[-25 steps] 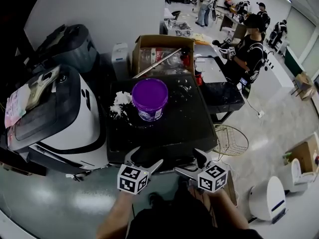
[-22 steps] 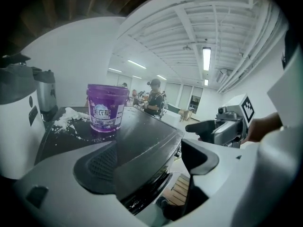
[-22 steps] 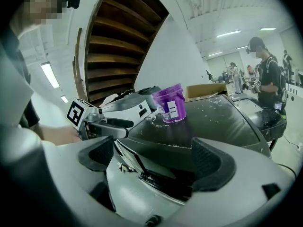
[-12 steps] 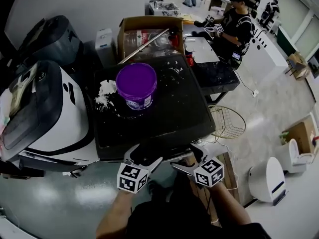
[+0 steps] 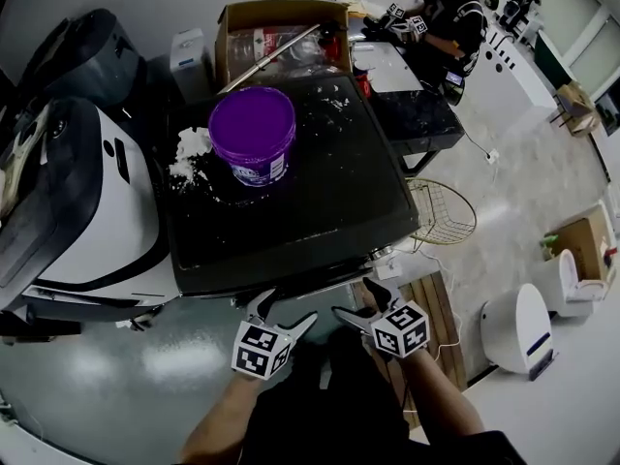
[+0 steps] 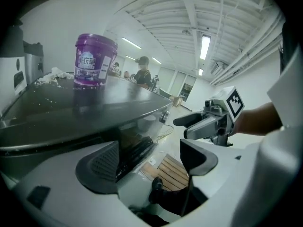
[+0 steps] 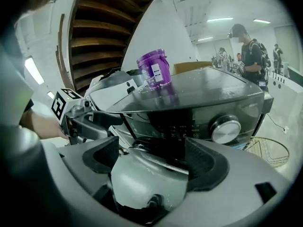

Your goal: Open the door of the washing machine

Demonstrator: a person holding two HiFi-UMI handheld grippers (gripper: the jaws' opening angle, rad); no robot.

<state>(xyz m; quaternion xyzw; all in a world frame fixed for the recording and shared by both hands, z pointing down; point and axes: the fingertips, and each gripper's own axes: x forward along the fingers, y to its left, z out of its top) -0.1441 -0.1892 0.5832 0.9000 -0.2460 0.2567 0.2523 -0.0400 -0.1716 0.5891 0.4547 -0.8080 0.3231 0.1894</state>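
**Gripper state.** The left gripper (image 5: 288, 308) is held with its jaws wide apart and nothing is gripped; only floor, a shoe and slatted wood are seen beyond them. The right gripper (image 5: 356, 300) is also open and empty. Its jaws have just been closing a little, but no pad is pressed on anything.

**Location of the work.** The washing machine (image 5: 329, 192) stands directly ahead of both grippers, with its dark top above jaw level. The control panel (image 7: 189, 122) lies just above the right gripper's jaws, and the knob (image 7: 226, 129) is up and to their right. A rounded pale surface below the panel, framed between the right jaws but apart from them, is judged to be the door (image 7: 142, 176). No handle can be made out.

**Handling.** The door is expected to be rigid, hinged and latch-held, so a firm pull along an arc would be needed. Its glossy face is likely to be slippery. Hold should be taken at a rim recess or handle, once located, not on the curved face.

**Count.**
- One washing machine.
- One knob.
- One purple bucket (image 5: 252, 134), on the top beyond both grippers and well apart from them.
- Two grippers.
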